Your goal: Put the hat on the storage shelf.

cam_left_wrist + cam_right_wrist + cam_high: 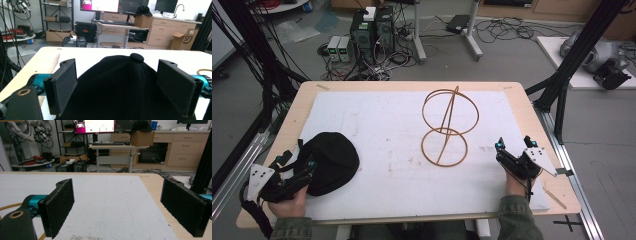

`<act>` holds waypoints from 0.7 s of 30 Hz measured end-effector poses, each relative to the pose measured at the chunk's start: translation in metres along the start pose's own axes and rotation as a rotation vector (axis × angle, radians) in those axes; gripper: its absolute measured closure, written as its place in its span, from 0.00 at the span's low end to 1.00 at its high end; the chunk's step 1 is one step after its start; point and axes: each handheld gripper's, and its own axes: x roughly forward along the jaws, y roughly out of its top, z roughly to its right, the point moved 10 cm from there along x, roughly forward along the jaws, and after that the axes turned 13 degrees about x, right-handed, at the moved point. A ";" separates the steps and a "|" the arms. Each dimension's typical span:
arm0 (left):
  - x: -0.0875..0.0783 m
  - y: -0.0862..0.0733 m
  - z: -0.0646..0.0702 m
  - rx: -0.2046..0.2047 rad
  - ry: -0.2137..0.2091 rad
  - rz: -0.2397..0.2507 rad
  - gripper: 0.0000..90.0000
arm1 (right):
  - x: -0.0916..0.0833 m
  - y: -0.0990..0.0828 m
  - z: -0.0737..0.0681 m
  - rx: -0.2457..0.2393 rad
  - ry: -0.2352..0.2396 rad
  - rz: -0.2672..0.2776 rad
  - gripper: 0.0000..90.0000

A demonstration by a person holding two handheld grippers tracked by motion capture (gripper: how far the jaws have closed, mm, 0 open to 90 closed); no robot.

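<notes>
While the left tool [117,85] stands wide open astride the black cap [122,87], the right tool [117,207] rests open on the tabletop [532,120] near the wire stand [447,127].

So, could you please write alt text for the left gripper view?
A black cap with a top button lies between the left gripper's two open black jaws, on a white table. Behind are desks, a monitor and boxes.

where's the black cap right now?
High view: black cap lies on the white mat at near left, between the left gripper's open jaws, left of the wire stand.
</notes>
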 end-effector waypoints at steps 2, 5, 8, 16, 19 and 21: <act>0.000 0.000 0.000 0.002 0.000 -0.003 0.20 | 0.000 0.000 0.000 0.001 0.000 -0.001 0.12; -0.001 0.000 -0.001 0.002 0.000 -0.004 0.20 | 0.000 0.000 0.001 -0.002 0.001 0.001 0.12; -0.001 0.000 -0.001 -0.002 -0.004 -0.007 0.20 | 0.000 -0.001 0.000 0.004 0.002 -0.003 0.12; -0.003 -0.003 -0.002 -0.003 -0.009 -0.032 0.20 | 0.001 -0.001 0.000 0.005 0.003 -0.001 0.12; -0.005 -0.003 -0.003 0.000 -0.013 -0.038 0.20 | 0.001 -0.001 0.001 0.004 0.000 -0.005 0.12; -0.005 -0.006 -0.003 -0.007 -0.022 -0.051 0.20 | 0.001 -0.001 0.001 0.005 0.000 -0.006 0.12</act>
